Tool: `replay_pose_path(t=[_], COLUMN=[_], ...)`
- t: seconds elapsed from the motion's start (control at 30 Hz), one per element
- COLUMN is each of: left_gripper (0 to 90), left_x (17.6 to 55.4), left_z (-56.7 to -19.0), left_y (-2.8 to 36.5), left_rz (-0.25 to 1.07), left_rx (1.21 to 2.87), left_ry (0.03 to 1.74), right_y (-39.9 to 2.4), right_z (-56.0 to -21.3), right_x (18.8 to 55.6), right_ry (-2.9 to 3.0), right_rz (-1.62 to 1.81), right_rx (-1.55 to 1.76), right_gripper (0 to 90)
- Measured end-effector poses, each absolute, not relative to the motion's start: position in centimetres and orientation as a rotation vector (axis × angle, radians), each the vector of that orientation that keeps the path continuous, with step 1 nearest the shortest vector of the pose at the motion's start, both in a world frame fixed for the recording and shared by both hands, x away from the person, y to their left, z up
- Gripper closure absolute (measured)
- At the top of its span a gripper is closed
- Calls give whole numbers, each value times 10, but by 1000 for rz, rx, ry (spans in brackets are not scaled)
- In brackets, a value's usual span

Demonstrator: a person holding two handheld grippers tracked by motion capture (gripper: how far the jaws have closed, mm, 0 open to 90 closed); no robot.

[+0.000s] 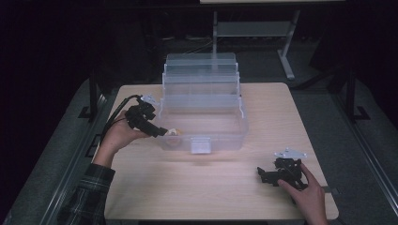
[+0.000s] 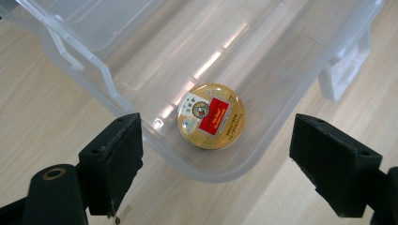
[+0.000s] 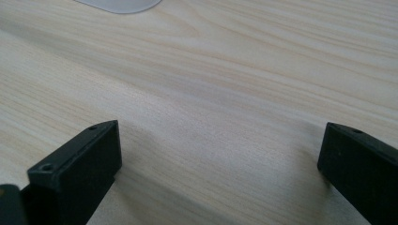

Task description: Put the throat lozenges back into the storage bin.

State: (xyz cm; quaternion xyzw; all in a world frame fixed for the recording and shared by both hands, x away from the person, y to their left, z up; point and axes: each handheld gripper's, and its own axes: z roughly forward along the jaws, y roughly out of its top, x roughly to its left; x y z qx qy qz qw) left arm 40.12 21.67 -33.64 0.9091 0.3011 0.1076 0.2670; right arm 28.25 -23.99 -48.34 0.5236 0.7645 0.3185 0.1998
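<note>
a clear plastic storage box with stepped fold-out trays stands open on the light wooden desk, toward its far middle. inside the box's bottom compartment, in the near left corner, lies a small round gold tin with a red label on its lid; it rests flat on the box floor, just beside the curved corner wall. in the high view the tin shows faintly through the front wall.

the left gripper is held at the box's left near corner, tilted down toward the tin. in the left gripper view its jaws are spread wide on either side of the corner, and the tin sits between them but farther off, untouched.

the right gripper rests low over the desk near its right front edge, well apart from the box. in the right gripper view its jaws are spread wide with bare wood between them.
</note>
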Motion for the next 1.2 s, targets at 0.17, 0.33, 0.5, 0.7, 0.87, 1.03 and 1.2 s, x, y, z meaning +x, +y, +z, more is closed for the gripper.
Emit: replay_pose_path(t=[0.17, 0.33, 0.5, 0.7, 0.87, 1.03, 1.2], left_gripper=[150, 130, 125, 124, 124, 124, 124], left_x=[393, 383, 372, 360, 348, 338, 327], left_z=[-339, -342, -347, -351, -356, -363, -373], left_y=[222, 227, 232, 235, 238, 241, 245], left_rz=[302, 314, 324, 336, 343, 345, 353], left_rx=[2449, 2427, 2409, 2402, 2384, 2383, 2365], left_ry=[808, 820, 825, 821, 820, 818, 822], right_y=[-240, -240, -240, -240, -240, -240, -240], right_z=[-483, -483, -483, -483, -483, -483, -483], right_x=[282, 282, 282, 282, 282, 282, 282], right_ry=[2137, 2137, 2137, 2139, 2137, 2138, 2137], right_rz=[890, 890, 890, 892, 893, 890, 890], right_rx=[1464, 1464, 1464, 1464, 1466, 1463, 1464], right_gripper=[0, 0, 0, 0, 0, 0, 0])
